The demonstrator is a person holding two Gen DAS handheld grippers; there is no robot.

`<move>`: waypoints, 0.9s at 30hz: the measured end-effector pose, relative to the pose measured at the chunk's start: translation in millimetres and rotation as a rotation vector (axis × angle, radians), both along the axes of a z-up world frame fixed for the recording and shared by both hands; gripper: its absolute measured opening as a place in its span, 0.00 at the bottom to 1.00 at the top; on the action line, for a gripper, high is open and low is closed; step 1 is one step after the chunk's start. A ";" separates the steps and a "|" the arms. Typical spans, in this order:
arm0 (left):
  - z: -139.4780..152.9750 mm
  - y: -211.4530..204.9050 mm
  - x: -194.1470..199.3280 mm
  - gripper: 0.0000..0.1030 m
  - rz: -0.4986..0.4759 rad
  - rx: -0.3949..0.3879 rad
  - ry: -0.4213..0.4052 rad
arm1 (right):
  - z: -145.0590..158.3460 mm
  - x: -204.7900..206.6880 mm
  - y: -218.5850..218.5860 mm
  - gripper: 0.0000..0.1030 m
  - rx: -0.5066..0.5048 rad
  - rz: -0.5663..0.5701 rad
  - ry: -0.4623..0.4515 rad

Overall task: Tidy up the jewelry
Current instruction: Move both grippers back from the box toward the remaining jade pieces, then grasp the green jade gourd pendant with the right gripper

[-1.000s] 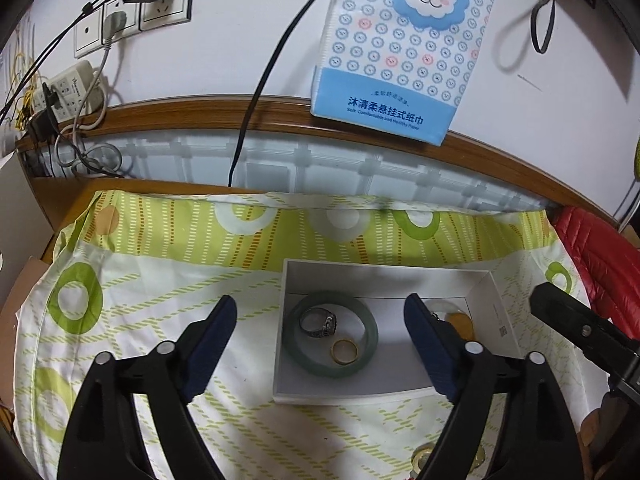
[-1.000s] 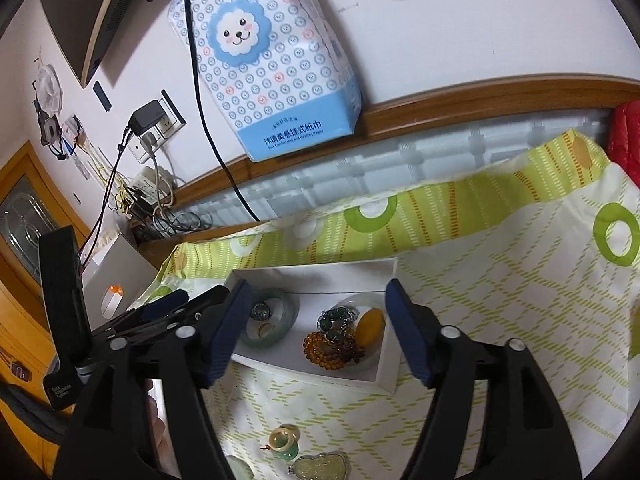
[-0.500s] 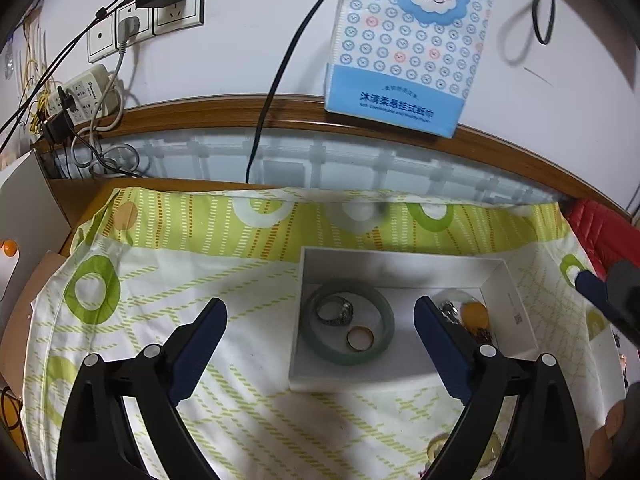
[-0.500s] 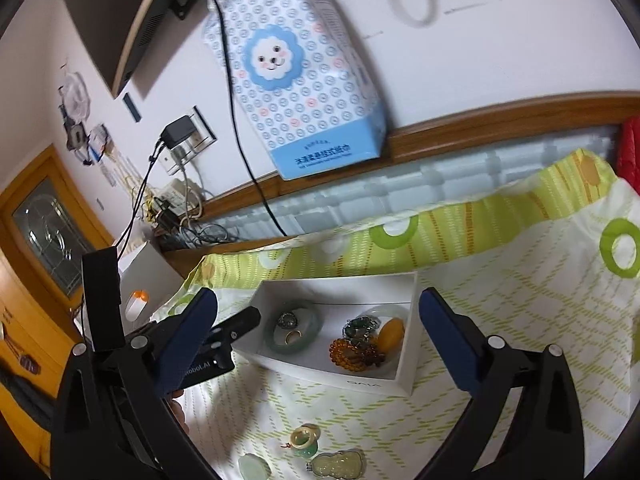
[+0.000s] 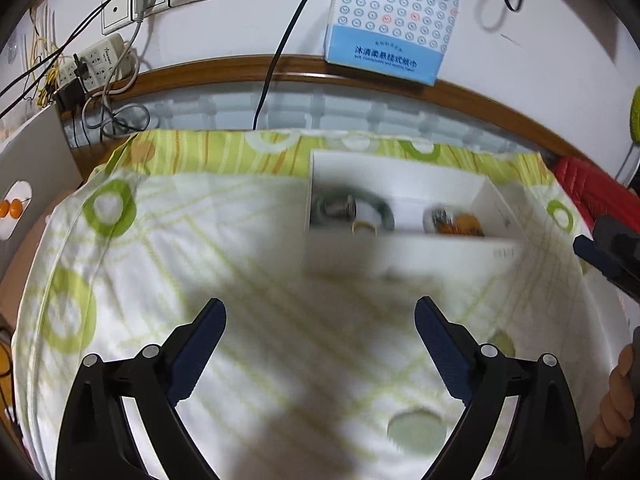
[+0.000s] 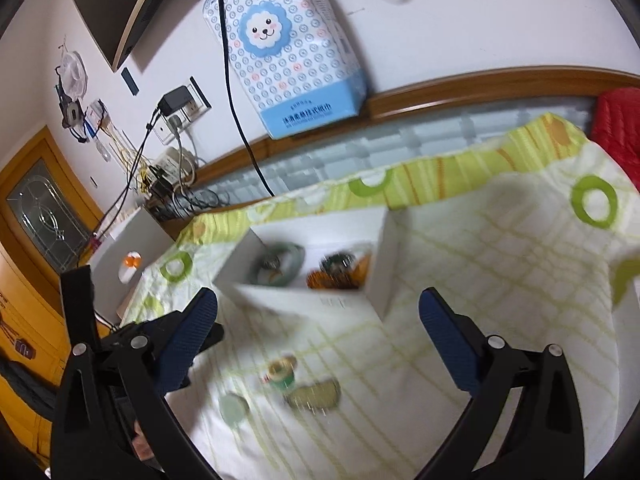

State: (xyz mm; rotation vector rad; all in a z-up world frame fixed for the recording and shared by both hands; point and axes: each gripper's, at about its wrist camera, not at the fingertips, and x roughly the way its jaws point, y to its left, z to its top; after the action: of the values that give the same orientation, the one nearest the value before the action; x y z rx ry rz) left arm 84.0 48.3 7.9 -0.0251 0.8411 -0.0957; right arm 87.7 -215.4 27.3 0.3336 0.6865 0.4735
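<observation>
White wall behind, with a wooden rail, a hanging tissue pack (image 6: pixel 288 52), outlets and tangled cables (image 5: pixel 100 64); a red quilted thing (image 6: pixel 620 128) sits at the far right. Your work surface is a green-and-white patterned cloth (image 5: pixel 168 248), probably over a bed, can't confirm.

Progress: partway. The white box (image 6: pixel 312 304) already holds a green bangle (image 6: pixel 280 266), rings inside it (image 5: pixel 352 216), amber beads (image 6: pixel 324 280) and an orange piece (image 5: pixel 460 224). Left outside on the cloth, near the box: a pale green disc (image 6: pixel 234 408), a small green-and-cream ring charm (image 6: pixel 282 372), and a gourd-shaped pendant (image 6: pixel 316 394). The picture is blurred, so details are unsure.

Your left tongs (image 5: pixel 320 320) are spread wide, nothing between them. Your right tongs (image 6: pixel 318 308) are likewise wide and empty, hanging over the loose pieces.
</observation>
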 end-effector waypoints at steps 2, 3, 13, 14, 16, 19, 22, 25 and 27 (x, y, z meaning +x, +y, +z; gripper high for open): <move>-2.9 -2.1 -12.9 0.93 -0.014 0.008 -0.002 | -6.6 -11.1 -3.3 0.95 -0.002 0.003 0.003; -5.2 -3.8 -19.3 0.93 -0.023 0.015 0.001 | -10.1 -16.5 -3.9 0.95 -0.006 0.006 0.005; -17.5 -40.1 -69.9 0.93 -0.196 0.152 -0.028 | -30.2 -58.6 6.0 0.95 -0.117 0.030 -0.003; -19.1 -42.6 -70.1 0.93 -0.204 0.165 -0.021 | -31.9 -60.9 6.0 0.95 -0.122 0.031 -0.005; -20.8 -44.7 -69.9 0.93 -0.210 0.177 -0.016 | -36.9 -64.5 7.4 0.95 -0.141 0.027 0.001; -23.2 -41.4 -66.1 0.93 -0.220 0.143 0.014 | -37.8 -64.7 8.0 0.95 -0.145 0.026 0.005; -25.0 -38.6 -60.9 0.93 -0.217 0.124 0.036 | -39.6 -63.0 9.2 0.95 -0.152 0.025 0.014; -31.3 -35.4 -51.8 0.93 -0.178 0.152 0.076 | -40.5 -62.2 9.7 0.95 -0.156 0.025 0.020; -32.1 -24.6 -47.0 0.93 -0.145 0.122 0.096 | -41.5 -61.8 8.3 0.95 -0.151 0.021 0.025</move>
State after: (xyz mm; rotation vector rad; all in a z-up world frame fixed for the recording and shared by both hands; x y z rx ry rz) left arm 37.0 23.7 -24.2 0.1469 0.9428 -0.1808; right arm 25.9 -207.1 -14.2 0.1908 0.7458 0.4355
